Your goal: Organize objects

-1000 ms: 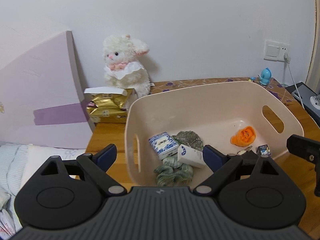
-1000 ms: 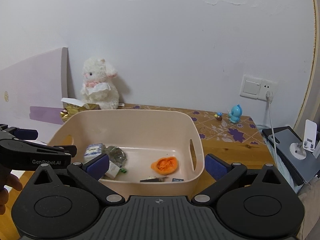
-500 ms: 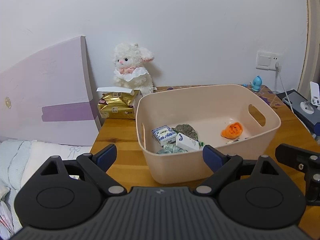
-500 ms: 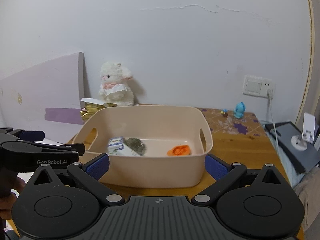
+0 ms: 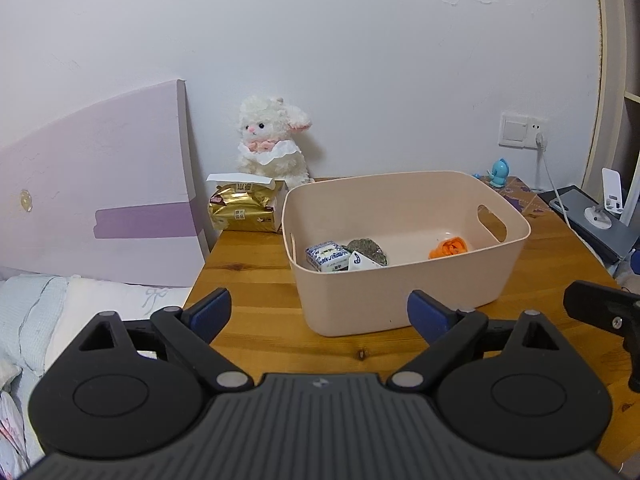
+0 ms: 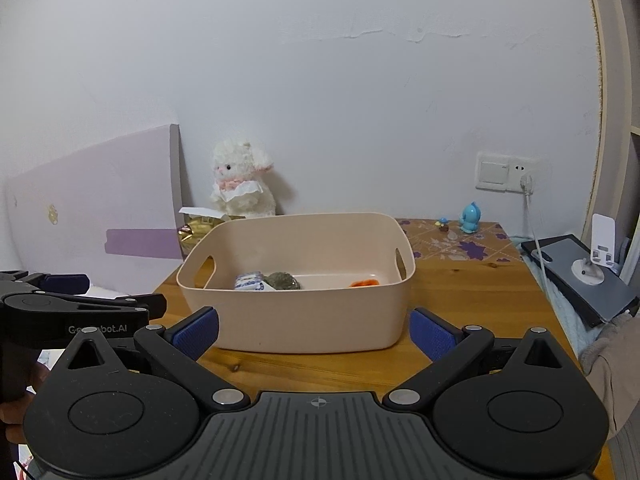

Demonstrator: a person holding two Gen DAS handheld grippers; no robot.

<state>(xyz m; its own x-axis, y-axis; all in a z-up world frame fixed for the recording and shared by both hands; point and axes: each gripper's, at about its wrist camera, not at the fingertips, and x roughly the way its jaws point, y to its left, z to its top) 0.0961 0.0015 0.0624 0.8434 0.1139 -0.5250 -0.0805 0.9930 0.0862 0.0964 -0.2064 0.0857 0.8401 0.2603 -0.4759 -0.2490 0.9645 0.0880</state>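
Note:
A beige plastic bin stands on the wooden table. Inside it lie a blue-and-white box, a white packet, a grey-green pouch and an orange item. My left gripper is open and empty, held back from the bin's near wall. My right gripper is also open and empty, level with the bin's front wall. The left gripper's body shows at the left of the right wrist view.
A white plush lamb and a gold tissue pack sit behind the bin at the wall. A blue figurine stands at the back right, a phone stand and cable at the right. A lilac headboard and bedding lie left.
Both grippers have pulled back and away from the bin, which now looks smaller and farther. Both stay open and empty.

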